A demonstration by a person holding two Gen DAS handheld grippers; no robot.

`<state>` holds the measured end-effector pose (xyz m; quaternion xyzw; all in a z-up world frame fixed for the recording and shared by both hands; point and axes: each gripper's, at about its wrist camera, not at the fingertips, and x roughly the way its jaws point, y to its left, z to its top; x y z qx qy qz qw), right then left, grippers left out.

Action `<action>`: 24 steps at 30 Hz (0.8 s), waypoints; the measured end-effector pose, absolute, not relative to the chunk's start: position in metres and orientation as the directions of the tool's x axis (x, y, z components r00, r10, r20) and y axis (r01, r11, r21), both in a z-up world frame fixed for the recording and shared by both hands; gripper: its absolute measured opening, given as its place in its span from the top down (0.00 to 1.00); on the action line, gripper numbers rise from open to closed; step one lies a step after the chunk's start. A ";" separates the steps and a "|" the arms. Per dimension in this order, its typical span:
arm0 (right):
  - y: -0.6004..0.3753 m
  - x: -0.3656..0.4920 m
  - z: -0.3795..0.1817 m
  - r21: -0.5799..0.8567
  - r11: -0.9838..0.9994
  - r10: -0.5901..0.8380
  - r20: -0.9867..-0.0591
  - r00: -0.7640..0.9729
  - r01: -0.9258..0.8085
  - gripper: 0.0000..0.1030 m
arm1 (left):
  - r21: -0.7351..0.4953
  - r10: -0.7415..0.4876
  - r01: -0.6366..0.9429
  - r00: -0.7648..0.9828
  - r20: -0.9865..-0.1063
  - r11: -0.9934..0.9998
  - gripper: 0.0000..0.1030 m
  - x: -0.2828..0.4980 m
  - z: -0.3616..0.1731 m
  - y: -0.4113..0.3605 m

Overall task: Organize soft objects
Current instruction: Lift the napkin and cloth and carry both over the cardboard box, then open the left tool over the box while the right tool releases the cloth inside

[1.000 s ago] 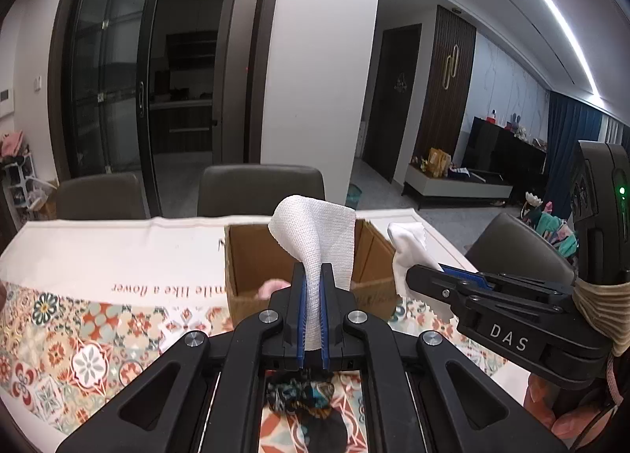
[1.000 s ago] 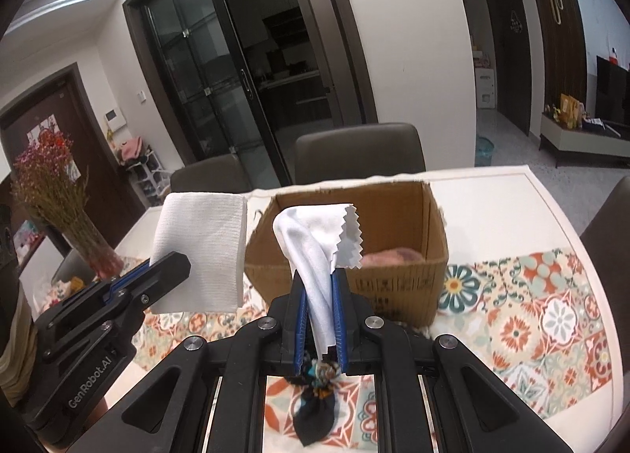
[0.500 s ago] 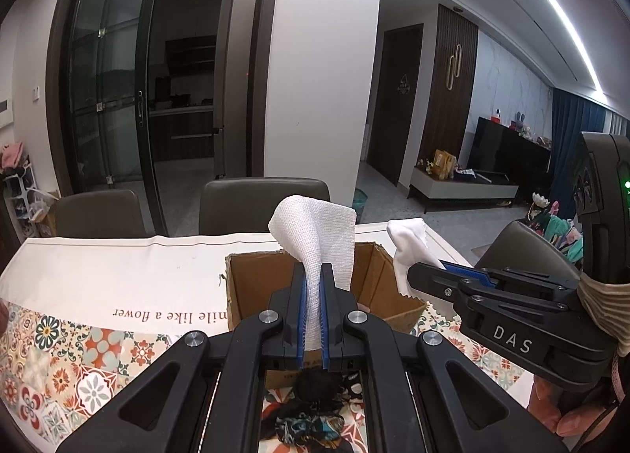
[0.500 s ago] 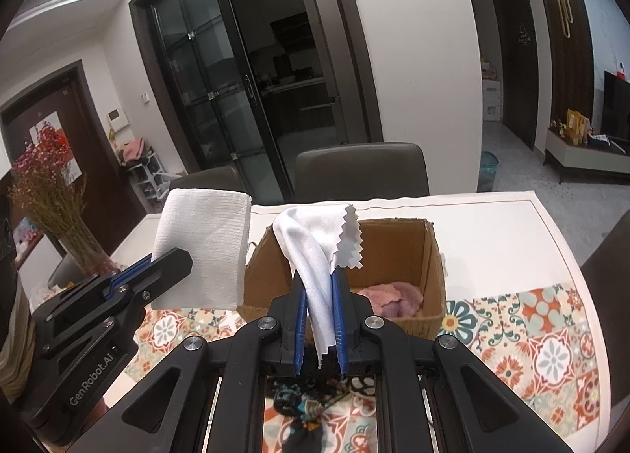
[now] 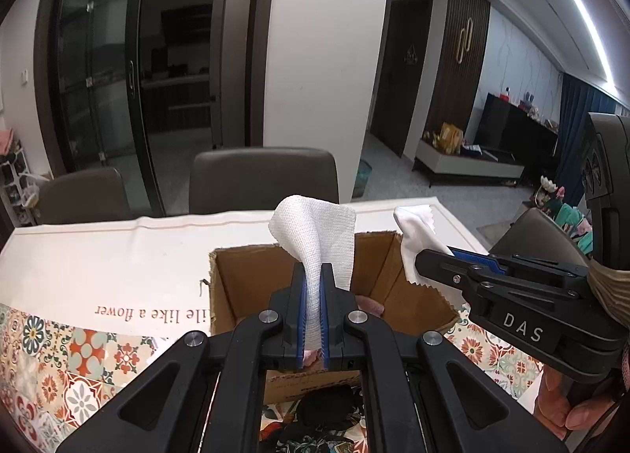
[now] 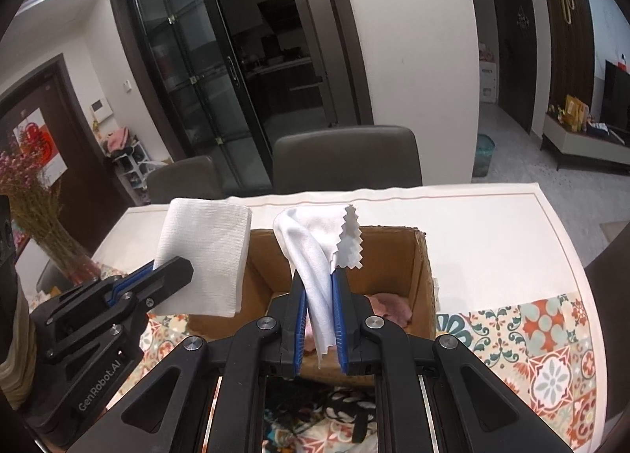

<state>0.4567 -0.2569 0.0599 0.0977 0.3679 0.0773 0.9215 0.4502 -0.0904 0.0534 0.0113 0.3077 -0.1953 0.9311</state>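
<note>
An open cardboard box (image 5: 244, 287) (image 6: 423, 256) stands on the table with a pink soft item (image 6: 388, 305) (image 5: 370, 305) lying inside. My left gripper (image 5: 313, 275) (image 6: 173, 266) is shut on a white gauze cloth (image 5: 319, 236) (image 6: 208, 252), held just over the box's near edge. My right gripper (image 6: 318, 281) (image 5: 423, 254) is shut on a smooth white cloth with a zigzag edge (image 6: 315, 252) (image 5: 417, 232), also above the box opening. Both cloths stick up from the jaws.
A dark patterned fabric item (image 6: 327, 417) (image 5: 327, 413) lies on the tablecloth (image 6: 551, 346) in front of the box. A vase of dried flowers (image 6: 43, 224) stands at the left. Two chairs (image 5: 264, 177) stand behind the table, and another is at the right edge.
Both grippers have carried their cloths forward toward the box. The box now looks larger and sits right under the fingertips, with the pink item inside more visible.
</note>
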 end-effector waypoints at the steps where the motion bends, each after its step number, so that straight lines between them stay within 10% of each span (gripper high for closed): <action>1: -0.258 0.460 0.058 0.239 0.969 0.214 -0.669 0.712 -0.066 0.87 | -0.102 -0.357 0.371 0.727 -0.587 0.923 0.93 0.454 0.051 -0.092; 18: -0.260 0.502 0.003 0.197 0.979 0.189 -0.796 0.575 -0.050 0.85 | -0.037 -0.287 0.383 0.620 -0.730 0.923 0.83 0.493 0.005 -0.115; 24: -0.263 0.504 -0.005 0.232 0.972 0.215 -0.802 0.558 -0.040 0.64 | -0.025 -0.274 0.384 0.610 -0.744 0.923 0.67 0.491 0.001 -0.114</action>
